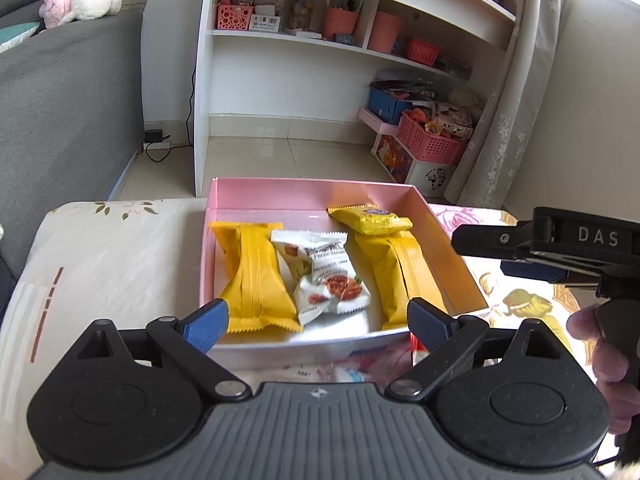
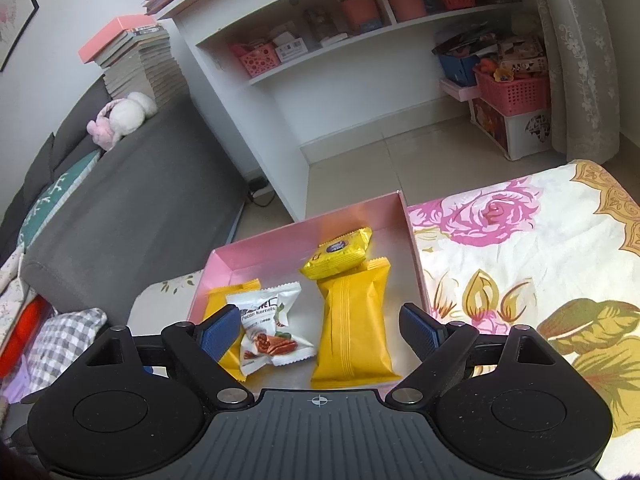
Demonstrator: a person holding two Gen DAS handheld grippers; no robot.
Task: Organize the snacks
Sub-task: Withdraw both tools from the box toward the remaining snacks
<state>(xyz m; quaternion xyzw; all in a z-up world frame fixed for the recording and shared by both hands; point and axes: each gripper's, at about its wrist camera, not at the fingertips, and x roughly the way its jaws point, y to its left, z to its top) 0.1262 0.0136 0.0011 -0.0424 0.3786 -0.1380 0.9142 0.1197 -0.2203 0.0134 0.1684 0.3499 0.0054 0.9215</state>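
Pink box (image 1: 312,194) — four snack packets inside, both tongs gaping, empty

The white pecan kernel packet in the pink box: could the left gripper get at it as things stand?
Probably yes. The left gripper is open and empty just short of the pink box, whose top is open. The white pecan kernel packet lies uncovered between two orange packets, partly overlapping the left one.
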